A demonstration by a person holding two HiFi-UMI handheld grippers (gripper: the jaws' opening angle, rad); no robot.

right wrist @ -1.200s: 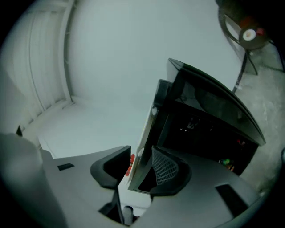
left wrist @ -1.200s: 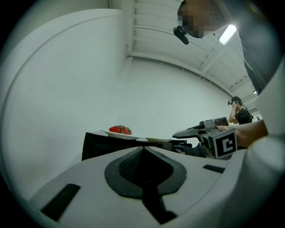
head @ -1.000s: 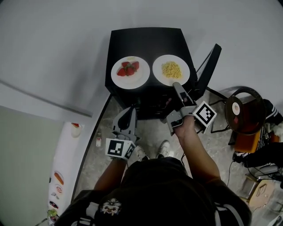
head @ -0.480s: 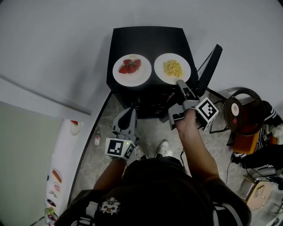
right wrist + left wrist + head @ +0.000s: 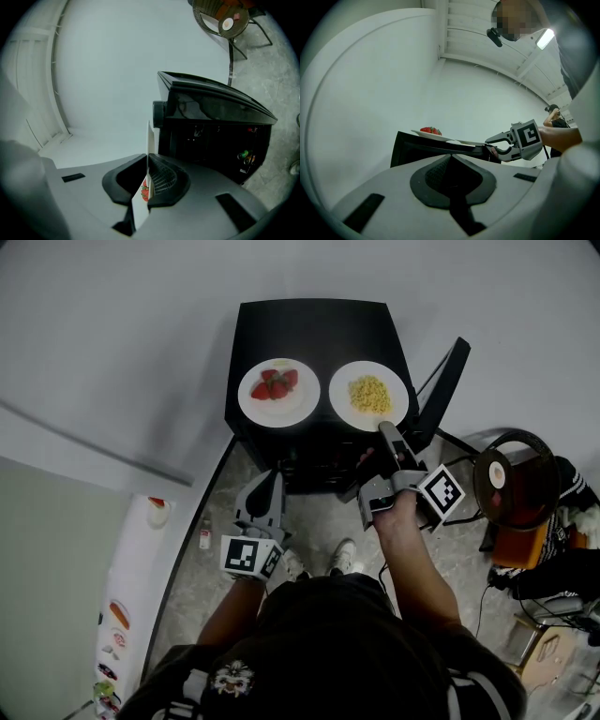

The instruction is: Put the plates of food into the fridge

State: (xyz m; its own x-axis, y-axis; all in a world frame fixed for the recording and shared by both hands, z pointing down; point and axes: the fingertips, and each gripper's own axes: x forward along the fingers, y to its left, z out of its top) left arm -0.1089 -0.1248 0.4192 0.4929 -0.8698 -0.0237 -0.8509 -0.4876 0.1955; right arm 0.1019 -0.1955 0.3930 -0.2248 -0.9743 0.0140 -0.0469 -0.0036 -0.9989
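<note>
Two white plates stand side by side on top of a black cabinet: one with strawberries at the left, one with yellow noodles at the right. My right gripper holds the noodle plate by its near rim; its jaws have just been closing with that rim between them. In the right gripper view the rim stands edge-on between the pads of the right gripper. My left gripper hangs shut and empty below the cabinet's front. The left gripper view shows the strawberry plate on the cabinet.
The cabinet's front is open, its door swung to the right, with small items on dark shelves inside. A round wicker chair stands at the right. A white fridge with magnets is at the lower left, a small bottle on the floor beside it.
The right gripper has shut on the noodle plate's near rim and shifted a little to the right with it. The left gripper has stayed where it was.
</note>
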